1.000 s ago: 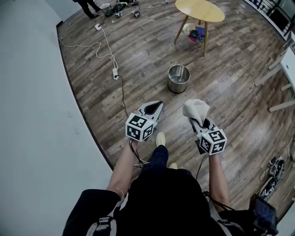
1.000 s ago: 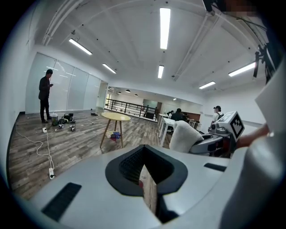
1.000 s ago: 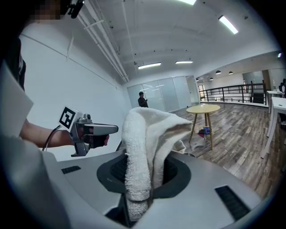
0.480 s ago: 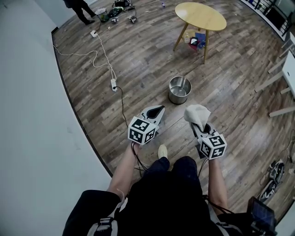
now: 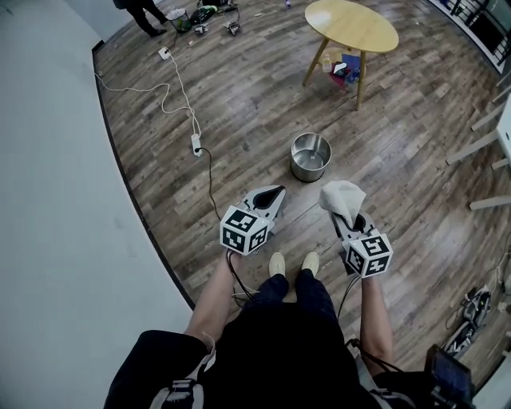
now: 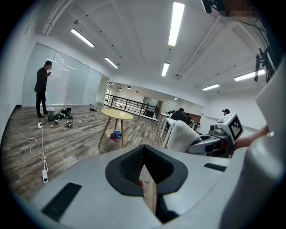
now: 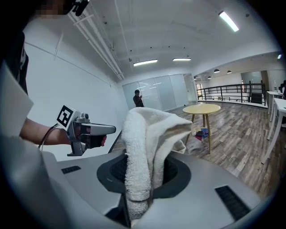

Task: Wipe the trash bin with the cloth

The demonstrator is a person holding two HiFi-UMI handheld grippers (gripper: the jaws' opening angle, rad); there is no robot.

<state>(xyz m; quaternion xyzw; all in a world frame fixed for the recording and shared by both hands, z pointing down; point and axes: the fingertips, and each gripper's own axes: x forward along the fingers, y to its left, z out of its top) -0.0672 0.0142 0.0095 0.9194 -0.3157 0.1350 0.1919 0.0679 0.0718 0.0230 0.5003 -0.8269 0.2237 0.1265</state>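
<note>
A round metal trash bin point(image 5: 310, 156) stands upright on the wood floor, a little ahead of both grippers. My right gripper point(image 5: 345, 216) is shut on a white cloth point(image 5: 341, 197), which bunches up above its jaws point(image 7: 147, 147). My left gripper point(image 5: 273, 196) is shut with nothing in it, held level to the left of the bin; its jaws meet in the left gripper view point(image 6: 149, 190). Both grippers hang in the air, short of the bin. The bin does not show in either gripper view.
A round yellow table point(image 5: 351, 24) stands beyond the bin with coloured items point(image 5: 345, 68) under it. A white power strip and cable point(image 5: 196, 144) lie on the floor to the left. A white wall point(image 5: 64, 200) runs along the left. A person point(image 5: 144, 9) stands far back.
I have stepped forward: both feet now stand side by side below the grippers. The bin sits slightly lower in view. Both grippers keep their pose and the cloth stays held.
</note>
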